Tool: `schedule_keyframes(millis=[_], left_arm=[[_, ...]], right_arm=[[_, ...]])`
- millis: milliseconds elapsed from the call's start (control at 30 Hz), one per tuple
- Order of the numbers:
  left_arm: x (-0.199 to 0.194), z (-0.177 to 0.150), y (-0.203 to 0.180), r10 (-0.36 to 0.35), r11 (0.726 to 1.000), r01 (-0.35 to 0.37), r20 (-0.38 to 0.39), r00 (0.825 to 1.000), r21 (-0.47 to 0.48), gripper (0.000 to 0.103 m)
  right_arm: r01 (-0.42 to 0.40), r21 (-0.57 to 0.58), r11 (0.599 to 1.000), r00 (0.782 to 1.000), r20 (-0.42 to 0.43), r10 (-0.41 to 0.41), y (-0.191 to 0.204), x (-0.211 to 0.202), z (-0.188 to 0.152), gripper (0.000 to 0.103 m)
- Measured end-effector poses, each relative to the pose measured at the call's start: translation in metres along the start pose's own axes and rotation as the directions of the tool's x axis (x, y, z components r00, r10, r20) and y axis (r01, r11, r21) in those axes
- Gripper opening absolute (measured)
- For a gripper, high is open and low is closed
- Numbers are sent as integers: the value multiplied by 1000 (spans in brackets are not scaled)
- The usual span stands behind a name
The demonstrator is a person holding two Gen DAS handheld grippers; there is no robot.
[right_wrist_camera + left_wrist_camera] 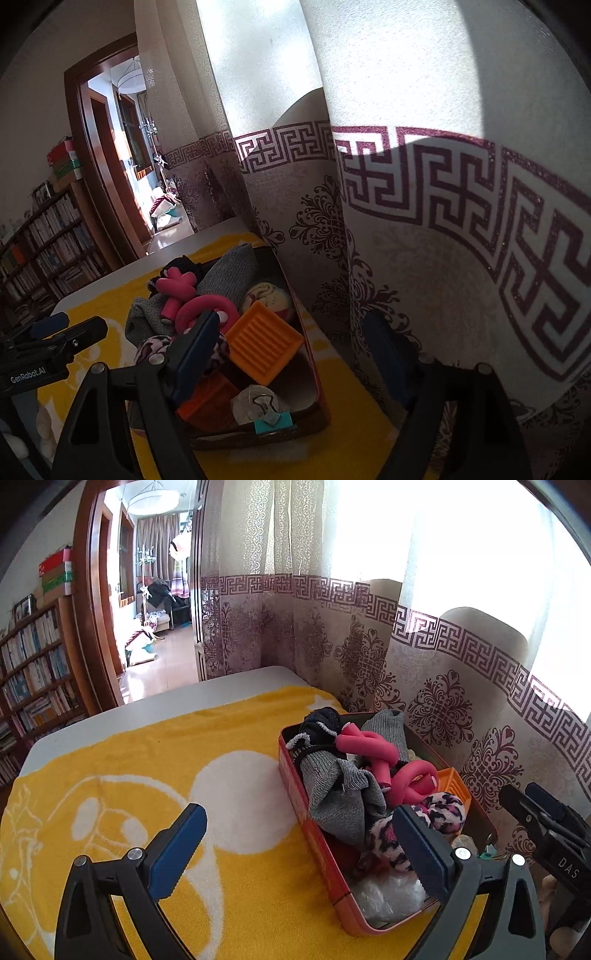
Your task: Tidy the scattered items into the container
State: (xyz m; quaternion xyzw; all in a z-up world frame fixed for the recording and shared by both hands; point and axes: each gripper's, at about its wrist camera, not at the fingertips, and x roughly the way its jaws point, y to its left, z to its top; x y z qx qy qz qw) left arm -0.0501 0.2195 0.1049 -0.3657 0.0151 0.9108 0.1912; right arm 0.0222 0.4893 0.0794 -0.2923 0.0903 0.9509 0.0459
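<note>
Here yellow towel (pixel 147 760) covers table (pixel 110 716), curtain (pixel 443 686) behind; both hand-held grippers apart, empty

The right gripper (pixel 295 354) hangs wide over the tin (pixel 317 387), nothing between its fingers. Inside lie grey socks (pixel 229 269), pink foam rollers (pixel 195 306), an orange box (pixel 264 341) and a teal binder clip (pixel 275 421). The tin sits at the yellow towel's (pixel 354 413) curtain-side edge.

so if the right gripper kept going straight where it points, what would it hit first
Probably the patterned curtain, which fills the view ahead of the open right gripper; the red tin lies lower left of that line. Depth is unclear.
</note>
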Motion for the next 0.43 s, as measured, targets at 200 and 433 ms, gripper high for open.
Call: schedule_keyframes(millis=[200, 433], left_arm=[[-1, -13, -9, -52, 998, 51, -62, 997, -20, 102], [-15, -20, -22, -71, 997, 72, -40, 997, 15, 102]], right_arm=[[-4, -127, 992, 999, -32, 0, 18, -20, -28, 83], [-35, -72, 997, 998, -55, 31, 12, -25, -38, 83]])
